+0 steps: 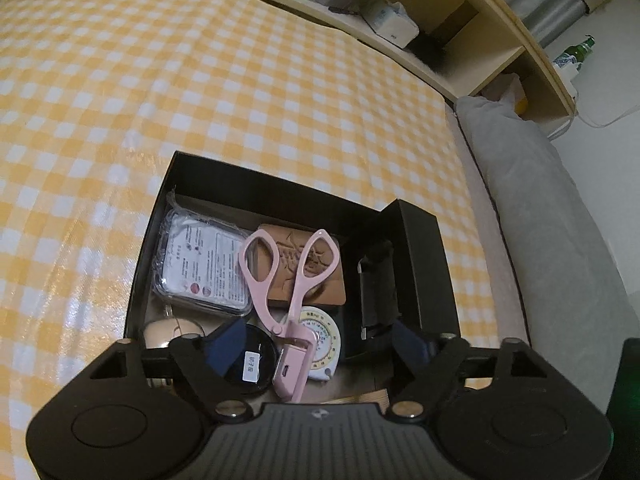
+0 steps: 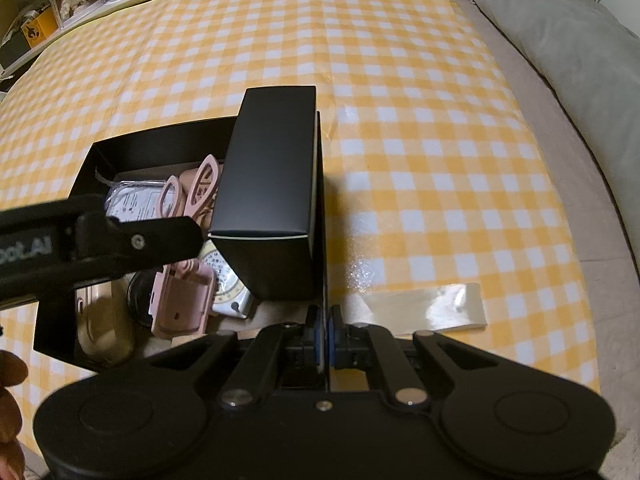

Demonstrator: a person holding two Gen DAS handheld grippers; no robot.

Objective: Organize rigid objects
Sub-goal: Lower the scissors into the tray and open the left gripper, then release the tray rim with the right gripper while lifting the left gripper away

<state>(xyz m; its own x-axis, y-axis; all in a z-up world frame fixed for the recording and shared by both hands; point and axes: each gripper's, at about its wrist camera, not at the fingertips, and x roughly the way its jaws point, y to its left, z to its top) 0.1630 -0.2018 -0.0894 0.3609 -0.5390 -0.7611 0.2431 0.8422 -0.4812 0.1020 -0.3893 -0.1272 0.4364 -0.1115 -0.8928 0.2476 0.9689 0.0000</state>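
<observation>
An open black storage box (image 1: 154,236) lies on the yellow checked cloth. In it are pink scissors (image 1: 294,280), a plastic-wrapped pack (image 1: 200,264), a brown embossed case (image 1: 320,280), a round tape measure (image 1: 324,338), a black round disc (image 1: 248,364) and a tall black carton (image 1: 424,264). My left gripper (image 1: 316,344) is open above the box's near end, holding nothing. My right gripper (image 2: 324,332) is shut on the box's right wall (image 2: 322,240), beside the carton (image 2: 268,184). The left gripper's finger (image 2: 120,244) crosses the right wrist view.
A grey cushion (image 1: 560,240) lies along the right side of the cloth. Shelves (image 1: 460,40) with boxes stand behind. A strip of clear tape (image 2: 420,308) sticks to the cloth right of the box. A beige mouse-like item (image 2: 104,328) lies in the box's near corner.
</observation>
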